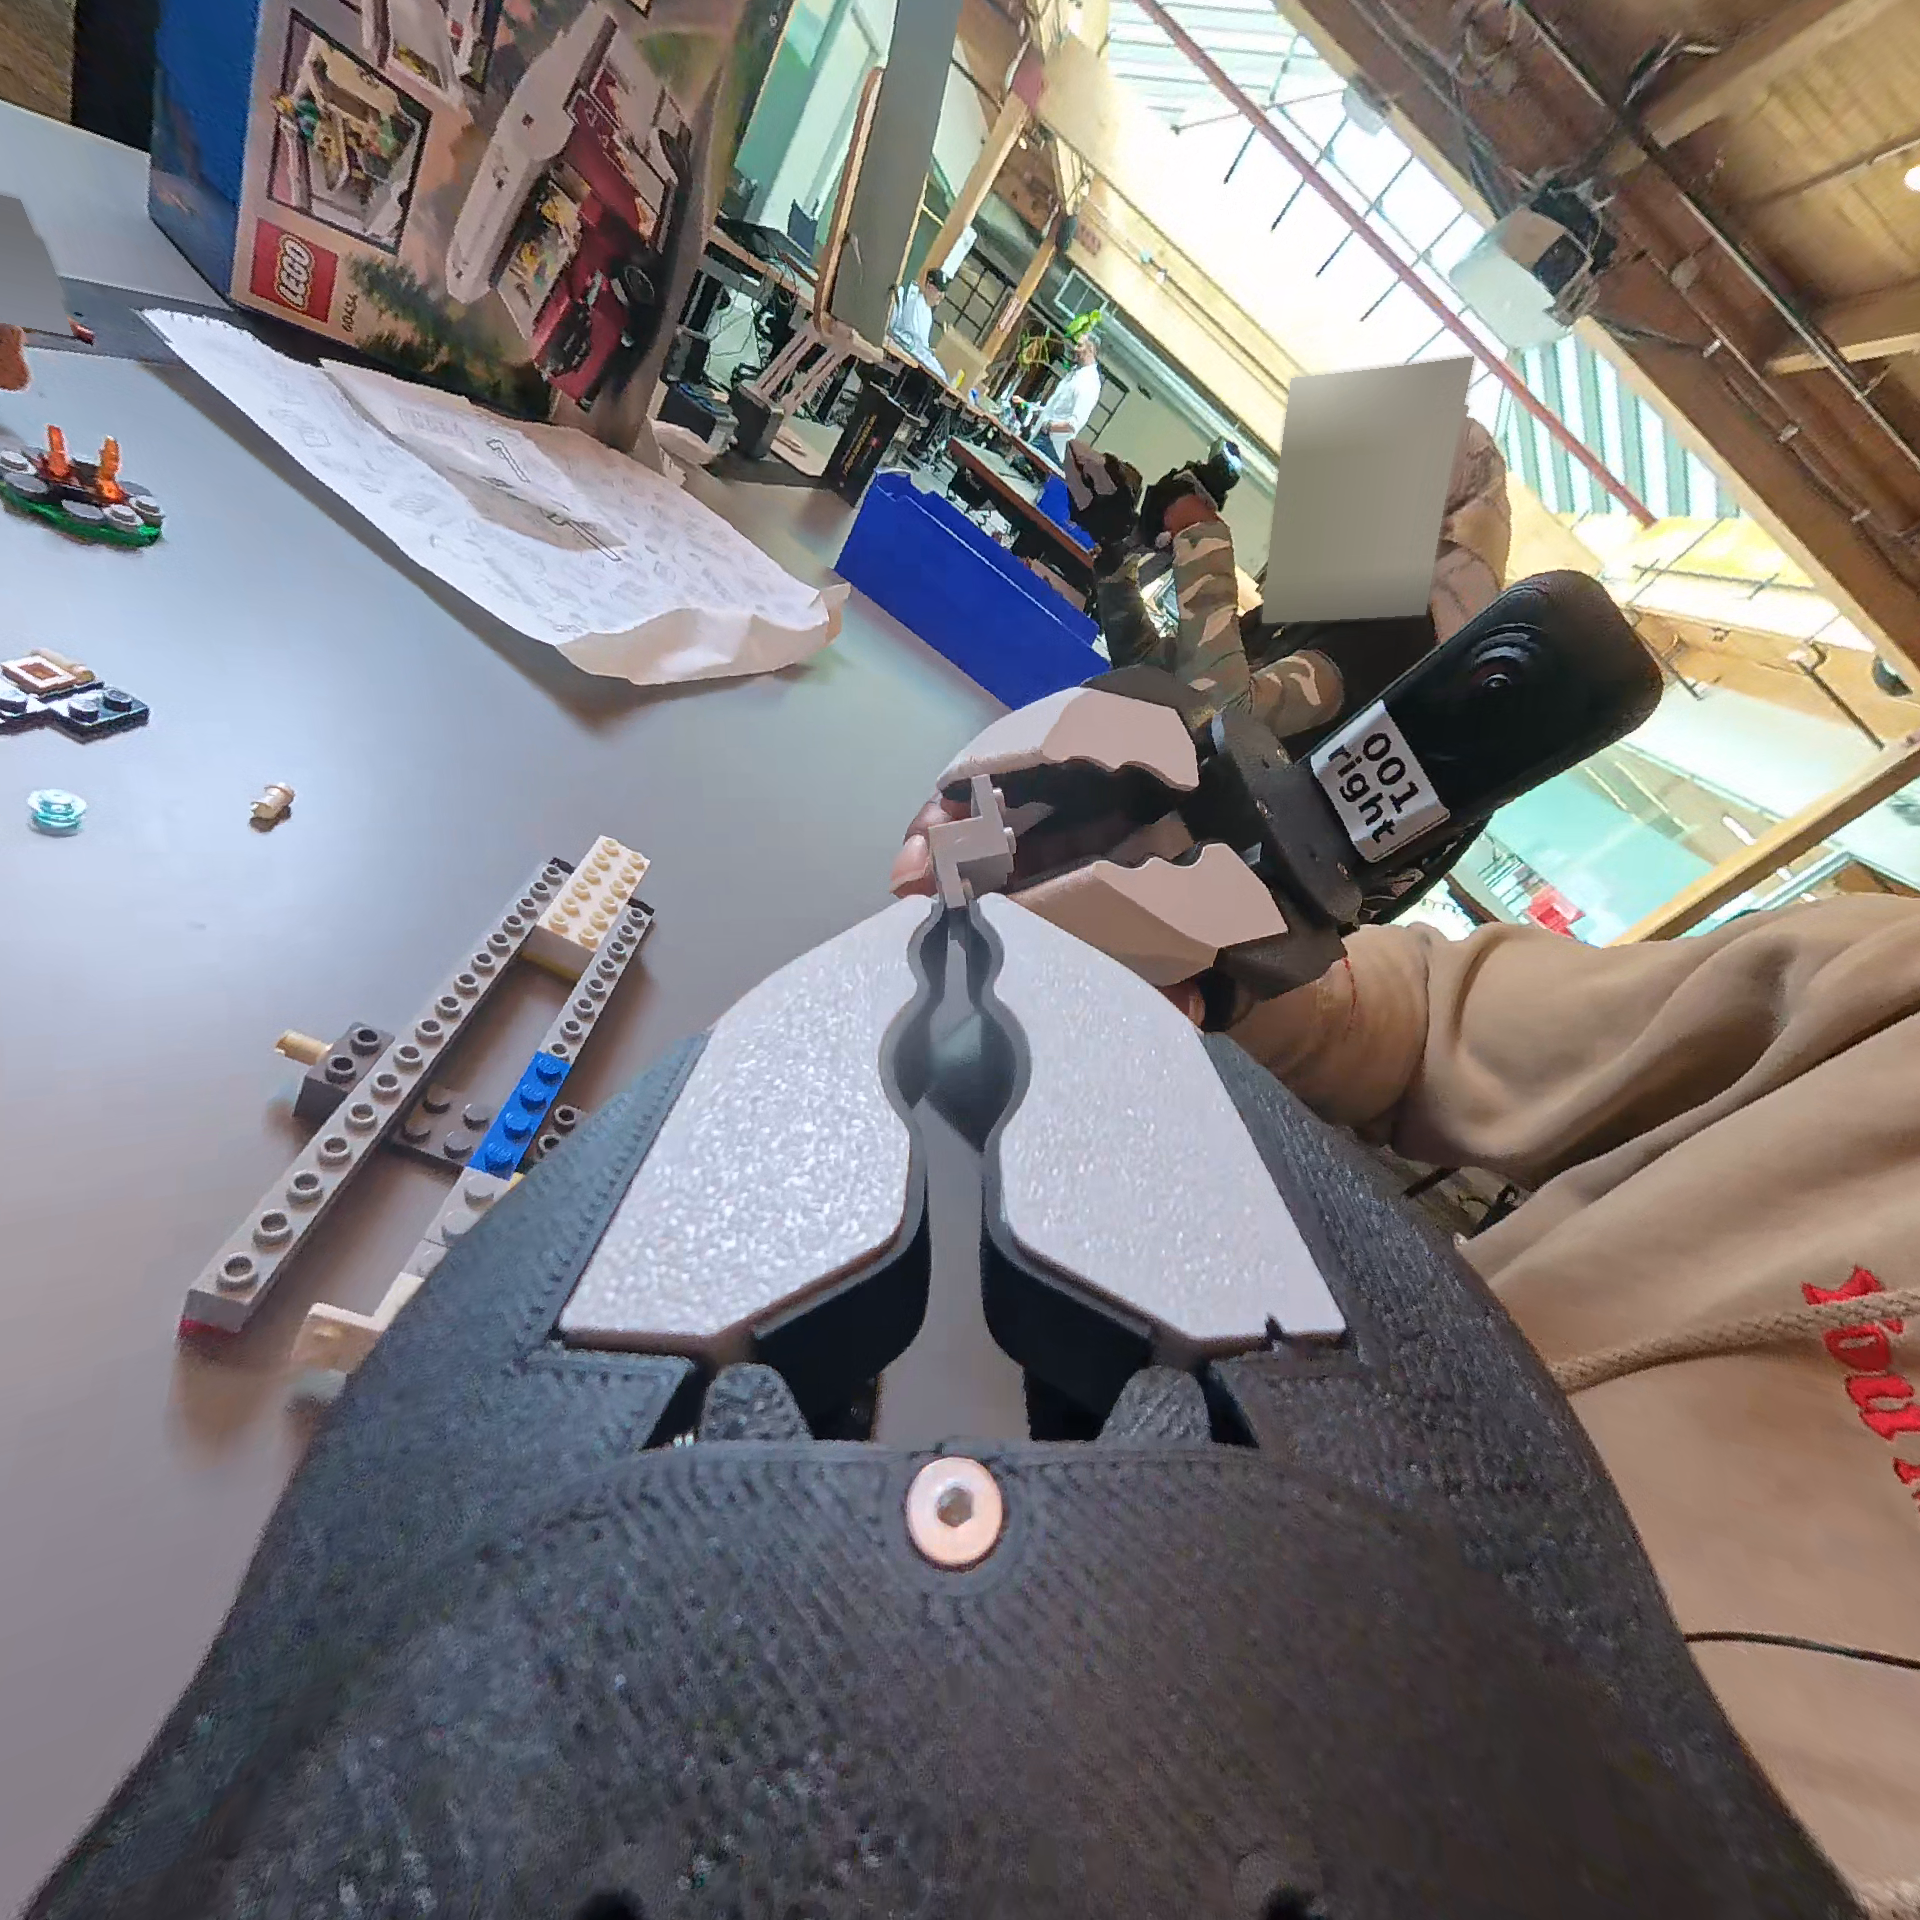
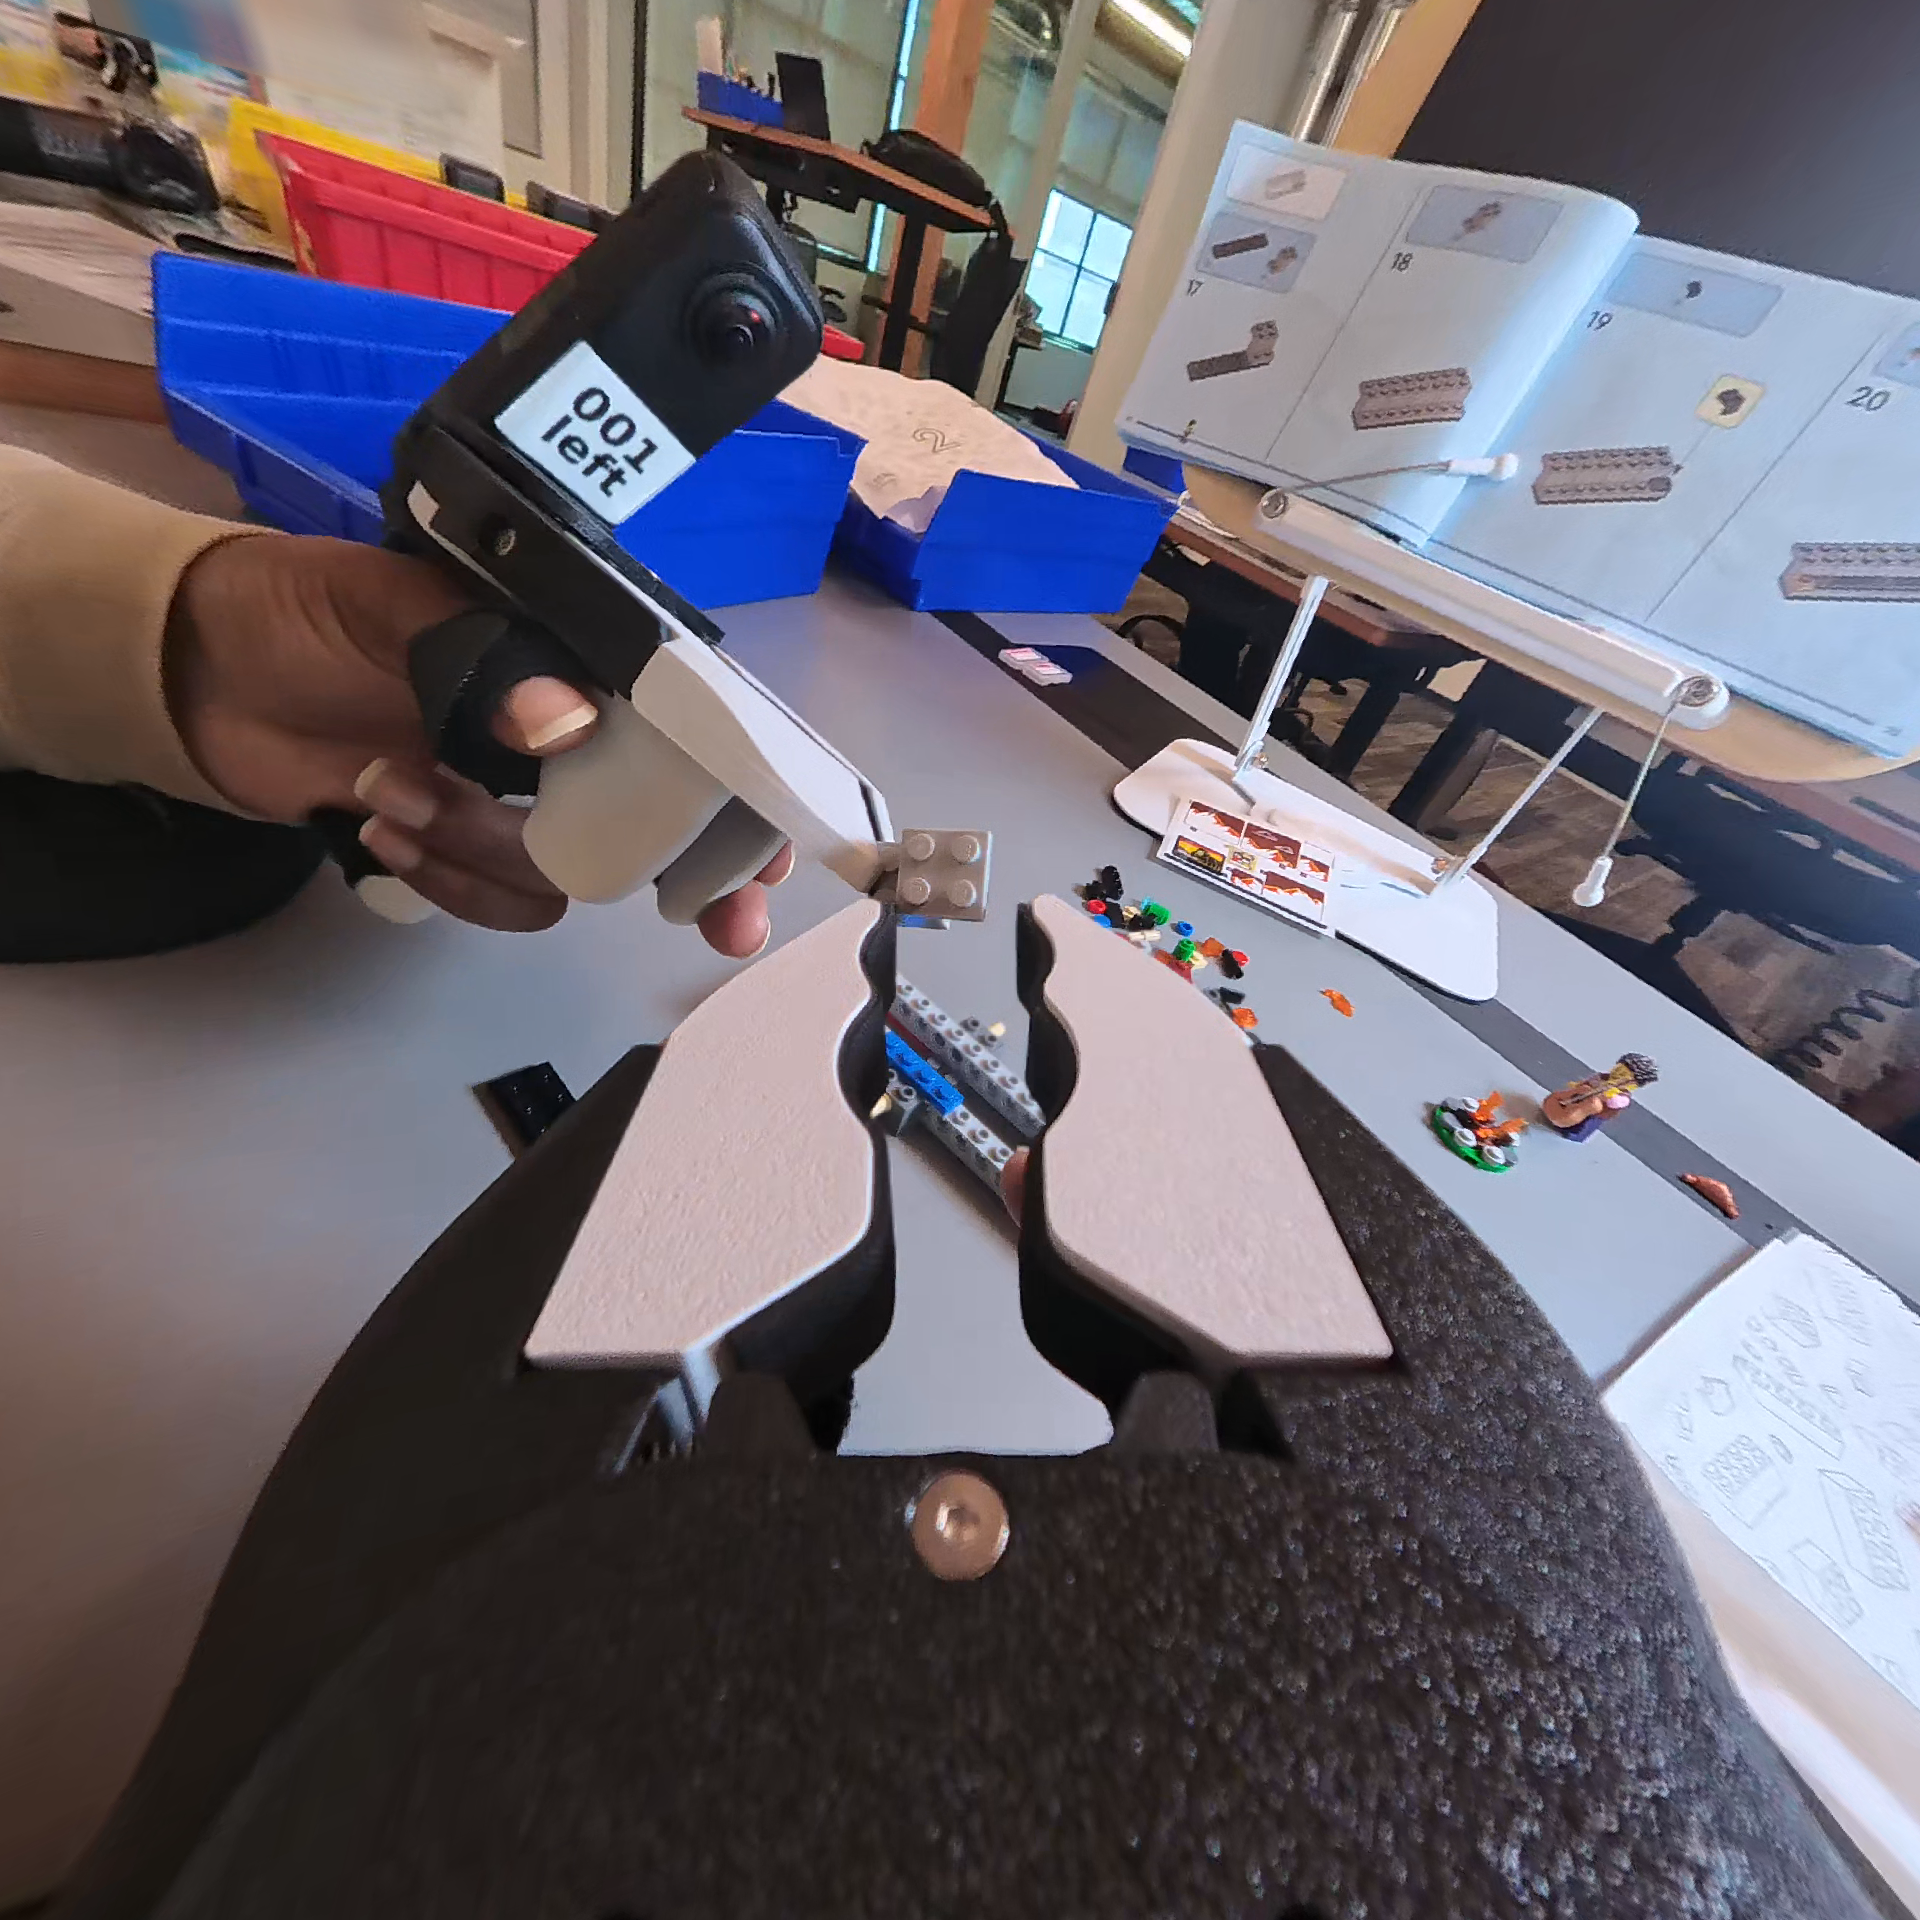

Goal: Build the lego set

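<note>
My left gripper [image 1: 956, 916] is shut on a small light grey plate piece with a clip [image 1: 974, 836] and holds it up above the table. In the right wrist view the piece [image 2: 943, 875] shows its studs at the tip of the left gripper [image 2: 878, 860]. My right gripper [image 2: 954, 920] is open, with the piece between its fingertips. It also shows in the left wrist view [image 1: 987, 831], with its jaws on either side of the piece. The long grey chassis build with blue and tan bricks [image 1: 416, 1060] lies on the table below [image 2: 966, 1081].
An instruction booklet on a white stand [image 2: 1558, 416] is at the right, with a sticker sheet [image 2: 1247, 862] and loose small pieces [image 2: 1164, 935] near it. A campfire build [image 2: 1475, 1132], a minifigure [image 2: 1600, 1091], blue bins [image 2: 520, 436], the set box [image 1: 436, 187] and a paper bag [image 1: 520, 520] surround the work area. My two grippers' fingertips are within a few centimetres of each other.
</note>
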A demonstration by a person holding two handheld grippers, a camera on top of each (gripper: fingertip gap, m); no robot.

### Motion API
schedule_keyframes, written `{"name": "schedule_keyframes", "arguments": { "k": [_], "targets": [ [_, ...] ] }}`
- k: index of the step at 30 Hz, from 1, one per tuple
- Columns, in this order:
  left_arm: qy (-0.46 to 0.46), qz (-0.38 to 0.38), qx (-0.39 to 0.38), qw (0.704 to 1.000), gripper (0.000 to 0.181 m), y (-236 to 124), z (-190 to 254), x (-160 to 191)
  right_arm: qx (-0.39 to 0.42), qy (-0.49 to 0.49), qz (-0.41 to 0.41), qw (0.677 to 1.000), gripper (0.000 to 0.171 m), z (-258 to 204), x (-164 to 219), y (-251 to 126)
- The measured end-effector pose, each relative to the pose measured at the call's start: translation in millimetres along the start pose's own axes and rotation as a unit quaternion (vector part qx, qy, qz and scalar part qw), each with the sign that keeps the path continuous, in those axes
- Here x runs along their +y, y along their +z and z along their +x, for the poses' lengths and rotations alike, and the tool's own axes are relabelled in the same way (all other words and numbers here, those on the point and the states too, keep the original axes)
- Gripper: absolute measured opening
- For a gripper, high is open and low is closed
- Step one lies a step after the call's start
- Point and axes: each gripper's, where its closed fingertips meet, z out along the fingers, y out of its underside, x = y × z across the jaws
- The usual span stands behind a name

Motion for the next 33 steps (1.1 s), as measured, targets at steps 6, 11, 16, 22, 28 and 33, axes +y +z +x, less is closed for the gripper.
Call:
{"name": "schedule_keyframes", "arguments": {
  "k": [6,11,16,22,28,33],
  "targets": [
    [-0.008,0.005,-0.006,1.0,0.003,1,-3,1,-0.004,-0.002,0.001,1.0,0.021,-1,0,0],
    [0.0,-0.006,-0.012,1.0,0.003,4,-4,6,-0.007,-0.009,0.0,1.0,0.016,-3,2,1],
    [0.073,-0.066,-0.023,0.995,0.01,1,-5,15,-0.046,0.024,-0.024,0.998,0.016,-6,7,1],
    [0.279,-0.279,-0.084,0.915,0.034,-34,-21,56,-0.173,-0.002,-0.124,0.977,0.016,-33,38,-1],
    [0.284,-0.363,-0.063,0.885,0.03,-49,-21,94,-0.309,-0.066,-0.259,0.912,0.016,-61,66,2],
    [0.302,-0.38,-0.06,0.872,0.034,-42,-22,108,-0.383,-0.067,-0.305,0.869,0.016,-76,70,0]
  ]
}}
